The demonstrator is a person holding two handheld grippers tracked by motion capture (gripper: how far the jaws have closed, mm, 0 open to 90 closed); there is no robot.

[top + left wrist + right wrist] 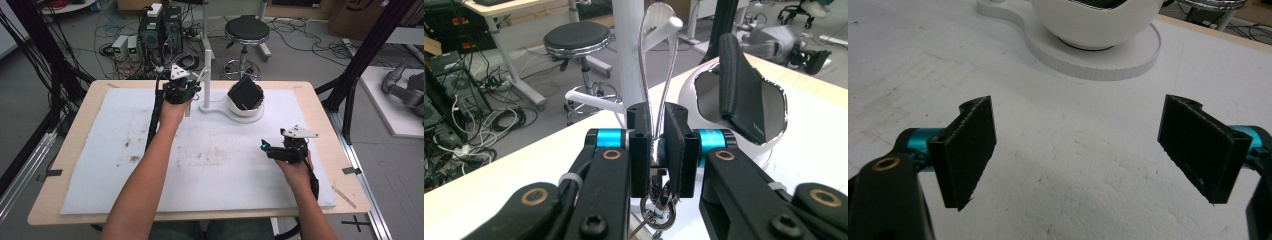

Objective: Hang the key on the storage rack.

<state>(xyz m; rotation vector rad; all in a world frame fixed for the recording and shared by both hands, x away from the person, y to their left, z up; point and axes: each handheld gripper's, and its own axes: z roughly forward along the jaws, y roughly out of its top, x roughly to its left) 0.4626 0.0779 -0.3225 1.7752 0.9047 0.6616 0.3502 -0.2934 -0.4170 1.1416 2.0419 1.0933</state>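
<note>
At the far side of the white mat (125, 165), the left gripper (192, 89) is clenched on a keyring strap (655, 65), a pale, glossy loop that rises from between its two black jaws. In the left gripper view the jaws stand close together with the strap's lower end pinched between them, and a small metal ring (658, 212) with a clasp hangs just beneath the jaws. The top of the loop is draped over an angled peg (669, 29) on the white stand (629, 55), whose upright post rises directly behind the gripper. The stand's flat base (1108, 62) lies on the mat and also carries a white bowl-shaped holder (245, 107), just to the right of the post in the high view. A dark, flat black pouch (744, 95) sits tilted inside that holder, leaning against its rim. The right gripper (284, 148) rests low over the mat near the right edge, well apart from the stand and the strap. Its jaws stand wide apart with nothing between them, released, and the right gripper view looks across bare mat toward the stand's base. The mat covers most of the wooden table (65, 150), and a round black stool (246, 30) stands on the floor beyond it.
</note>
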